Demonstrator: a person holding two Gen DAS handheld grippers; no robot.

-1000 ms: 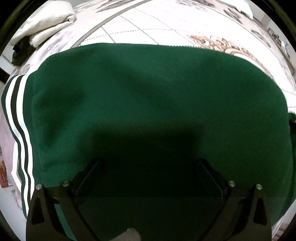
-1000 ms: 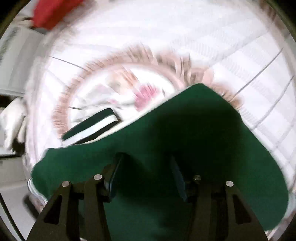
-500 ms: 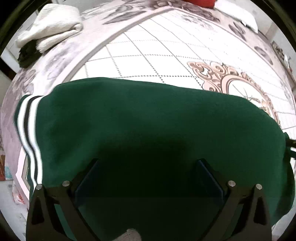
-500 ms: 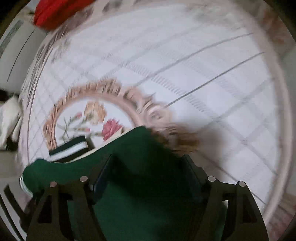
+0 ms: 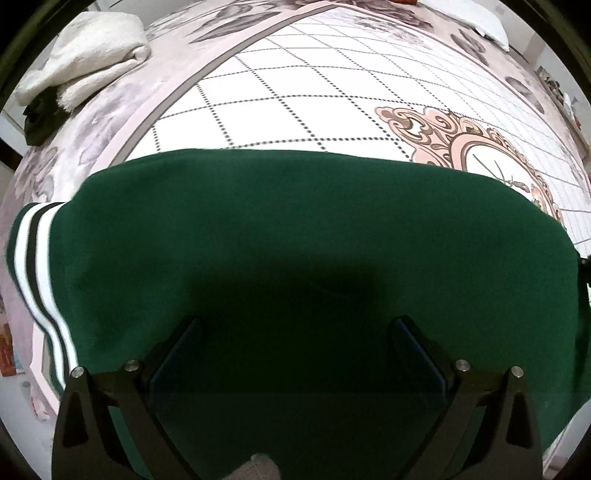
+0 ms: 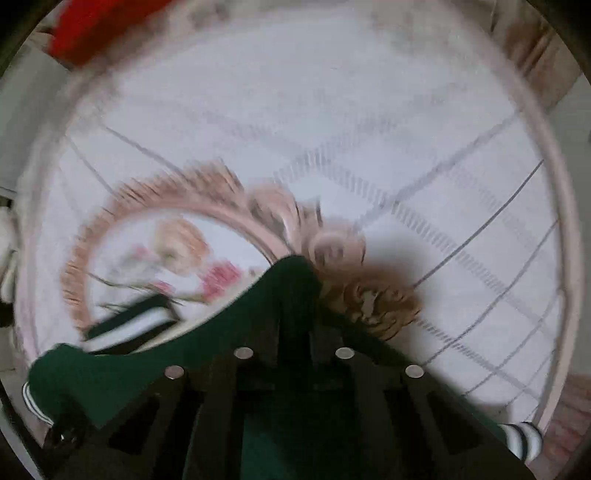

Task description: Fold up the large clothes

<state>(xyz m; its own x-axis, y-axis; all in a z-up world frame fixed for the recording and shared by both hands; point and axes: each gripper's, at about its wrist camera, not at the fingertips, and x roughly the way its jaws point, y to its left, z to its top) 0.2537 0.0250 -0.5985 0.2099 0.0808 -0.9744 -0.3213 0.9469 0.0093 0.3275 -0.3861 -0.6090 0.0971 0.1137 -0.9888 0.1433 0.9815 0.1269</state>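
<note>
Left claw (image 5: pixel 295 325): fingers spread wide, nothing between them; it hangs over the broad green panel of the sweater (image 5: pixel 295 240), and whether the tips touch the cloth cannot be told.

Right claw (image 6: pixel 293 314): fingers drawn nearly together with a ridge of green cloth rising between them; judged to be pinching the sweater (image 6: pixel 284 295) at an edge or corner, though motion blur leaves contact unsure.

Sweater: dark green knit, smooth, lying spread on the bed (image 5: pixel 295 103). A white-and-black striped band (image 5: pixel 37 266) runs down its left edge in the left view. In the right view a striped cuff (image 6: pixel 133 325) lies on the bedspread's floral medallion (image 6: pixel 177 251), and another striped end (image 6: pixel 524 439) shows at lower right.

Handling, as judged: soft, limp, fairly thick and of moderate weight; it will drape and sag from any single hold, not slide much on the bedspread, and is not fragile. Best taken at two well-separated points along one edge, hem band or shoulder seam, so the fold falls straight; the ribbed stripes give a firmer, thicker bite than the plain panel.

Also present: folded white towel (image 5: pixel 88 55) at the far left corner of the bed; red cloth (image 6: pixel 99 29), far side.
</note>
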